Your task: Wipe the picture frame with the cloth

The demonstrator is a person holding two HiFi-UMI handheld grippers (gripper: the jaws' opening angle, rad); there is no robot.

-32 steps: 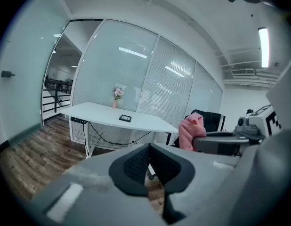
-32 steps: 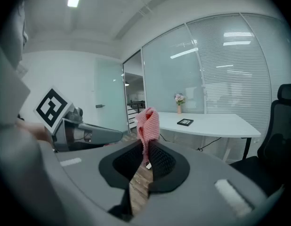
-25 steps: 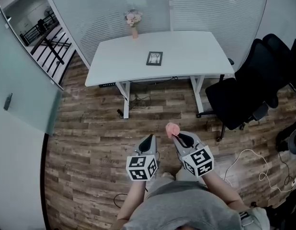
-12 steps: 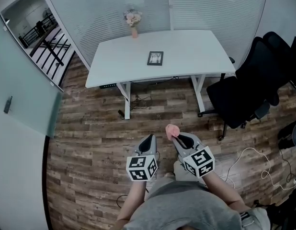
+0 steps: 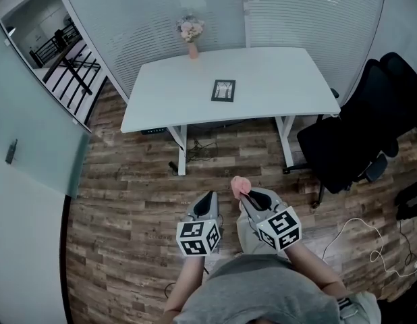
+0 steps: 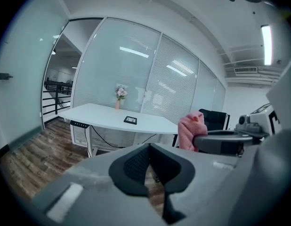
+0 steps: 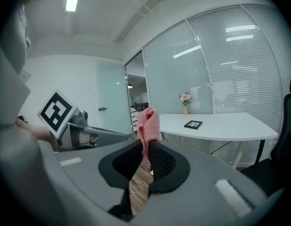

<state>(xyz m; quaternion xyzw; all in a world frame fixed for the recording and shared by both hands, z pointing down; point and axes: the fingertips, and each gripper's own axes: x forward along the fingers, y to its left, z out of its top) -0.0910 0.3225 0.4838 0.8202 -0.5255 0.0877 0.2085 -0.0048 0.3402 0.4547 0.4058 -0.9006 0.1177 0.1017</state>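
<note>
A small dark picture frame (image 5: pixel 223 90) lies flat near the middle of the white desk (image 5: pixel 276 79), also visible as the frame (image 6: pixel 130 120) in the left gripper view and the frame (image 7: pixel 193 125) in the right gripper view. My right gripper (image 5: pixel 245 193) is shut on a pink cloth (image 5: pixel 240 184), which sticks up from the jaws as the cloth (image 7: pixel 149 125). My left gripper (image 5: pixel 208 199) hangs beside it, shut and empty (image 6: pixel 146 166). Both grippers are over the wooden floor, well short of the desk.
A pink vase of flowers (image 5: pixel 191 31) stands at the desk's far edge by the blinds. A black office chair (image 5: pixel 357 130) sits right of the desk. Cables (image 5: pixel 370 245) lie on the floor at right. A glass partition (image 5: pixel 33 127) runs along the left.
The desk and frame sit slightly lower and to the right in the head view, so the view has shifted a little. Both grippers keep their pose and the cloth stays held.
</note>
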